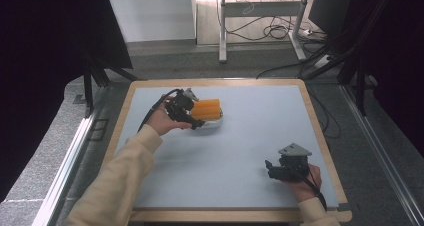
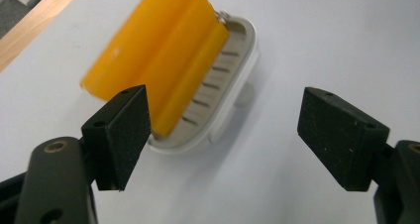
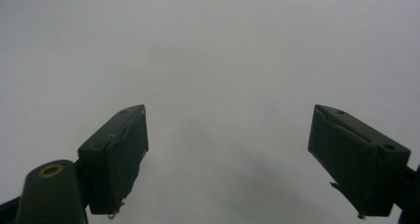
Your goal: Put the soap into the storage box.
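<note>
Soap (image 1: 206, 109), an orange ridged bar, sits tilted on a white dish (image 1: 216, 122) toward the far left of my table (image 1: 260, 136). My left gripper (image 2: 223, 127) is just beside the dish, jaws wide apart and holding nothing. My right gripper (image 3: 228, 149) rests near the front right, also spread open over bare tabletop.

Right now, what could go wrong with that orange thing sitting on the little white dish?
1. The ridged orange block sits tilted on the slotted white dish, overhanging one side, so a nudge might tip it off.
2. The open left gripper is off-centre: one jaw is right beside the block and dish, while the other stands over bare table. Closing could push them sideways instead of gripping.
</note>
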The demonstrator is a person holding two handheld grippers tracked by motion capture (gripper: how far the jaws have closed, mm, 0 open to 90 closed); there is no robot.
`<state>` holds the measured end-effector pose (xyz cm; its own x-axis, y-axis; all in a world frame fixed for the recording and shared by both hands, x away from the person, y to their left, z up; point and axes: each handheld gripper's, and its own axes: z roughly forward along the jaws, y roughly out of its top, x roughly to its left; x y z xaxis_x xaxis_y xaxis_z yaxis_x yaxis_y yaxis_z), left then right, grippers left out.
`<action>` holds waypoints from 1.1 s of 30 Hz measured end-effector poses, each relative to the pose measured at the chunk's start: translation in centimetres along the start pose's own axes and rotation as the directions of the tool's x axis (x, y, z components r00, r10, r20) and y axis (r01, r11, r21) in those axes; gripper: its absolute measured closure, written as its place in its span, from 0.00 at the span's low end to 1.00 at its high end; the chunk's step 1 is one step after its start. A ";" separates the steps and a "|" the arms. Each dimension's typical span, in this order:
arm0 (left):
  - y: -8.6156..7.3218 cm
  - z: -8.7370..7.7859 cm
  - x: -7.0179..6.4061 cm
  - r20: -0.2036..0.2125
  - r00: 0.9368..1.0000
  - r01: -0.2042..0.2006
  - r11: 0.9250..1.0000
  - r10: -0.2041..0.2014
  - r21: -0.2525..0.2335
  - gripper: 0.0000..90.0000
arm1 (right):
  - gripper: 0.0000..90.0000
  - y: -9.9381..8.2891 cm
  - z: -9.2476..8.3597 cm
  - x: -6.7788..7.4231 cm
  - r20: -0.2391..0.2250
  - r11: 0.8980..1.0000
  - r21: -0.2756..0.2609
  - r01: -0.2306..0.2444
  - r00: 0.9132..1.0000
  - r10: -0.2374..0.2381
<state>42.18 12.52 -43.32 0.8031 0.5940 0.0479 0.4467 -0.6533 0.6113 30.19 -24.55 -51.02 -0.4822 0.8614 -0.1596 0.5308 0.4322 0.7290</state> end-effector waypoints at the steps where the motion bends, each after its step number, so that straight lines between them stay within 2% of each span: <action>1: -0.4 -0.2 -0.3 -0.002 1.000 0.001 1.000 -0.001 -0.003 0.23 | 0.18 0.0 0.0 0.0 0.000 1.000 0.000 0.000 1.000 0.000; 4: -1.5 -0.7 -1.2 -0.010 1.000 0.000 1.000 0.000 -0.012 0.23 | 0.18 0.0 0.0 0.0 -0.001 1.000 0.000 0.001 1.000 -0.001; 7: -2.8 -1.1 -2.0 0.011 0.999 0.038 0.999 -0.038 -0.038 0.23 | 0.18 0.0 -0.1 0.1 -0.002 1.000 -0.002 0.005 1.000 -0.005; 13: -5.6 -1.8 -3.4 0.013 0.998 0.068 0.996 -0.068 -0.050 0.23 | 0.18 0.0 0.0 0.1 -0.006 1.000 -0.001 0.004 1.000 -0.004; 22: -8.7 -2.7 -5.2 0.000 0.996 0.087 0.994 -0.087 -0.070 0.23 | 0.18 0.0 0.0 0.2 -0.004 1.000 0.002 0.007 1.000 -0.007; 24: -9.3 -2.9 -5.4 -0.008 0.995 0.095 0.992 -0.096 -0.079 0.24 | 0.18 0.0 0.0 0.1 -0.004 1.000 0.001 0.006 1.000 -0.006; 26: -9.9 -2.8 -5.6 0.005 0.993 0.114 0.990 -0.114 -0.088 0.24 | 0.18 0.0 0.0 0.1 -0.002 1.000 -0.001 0.003 1.000 -0.003; 29: -10.0 -2.4 -5.7 -0.007 0.995 0.100 0.993 -0.100 -0.055 0.24 | 0.18 0.0 0.0 0.1 -0.001 1.000 -0.004 0.003 1.000 -0.003; 31: -10.0 -2.4 -5.7 0.005 0.994 0.114 0.991 -0.113 -0.066 0.24 | 0.18 0.1 -0.1 0.1 -0.009 1.000 -0.013 -0.001 1.000 0.001; 33: -10.1 -2.4 -5.7 0.006 0.995 0.102 0.993 -0.102 -0.065 0.24 | 0.18 0.1 -0.2 0.1 -0.011 1.000 -0.027 -0.004 1.000 0.004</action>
<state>32.15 16.85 -47.81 0.7559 0.6544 -0.0191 0.4993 -0.5573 0.6634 30.05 -24.44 -50.78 -0.4879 0.8600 -0.1496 0.5136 0.4214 0.7474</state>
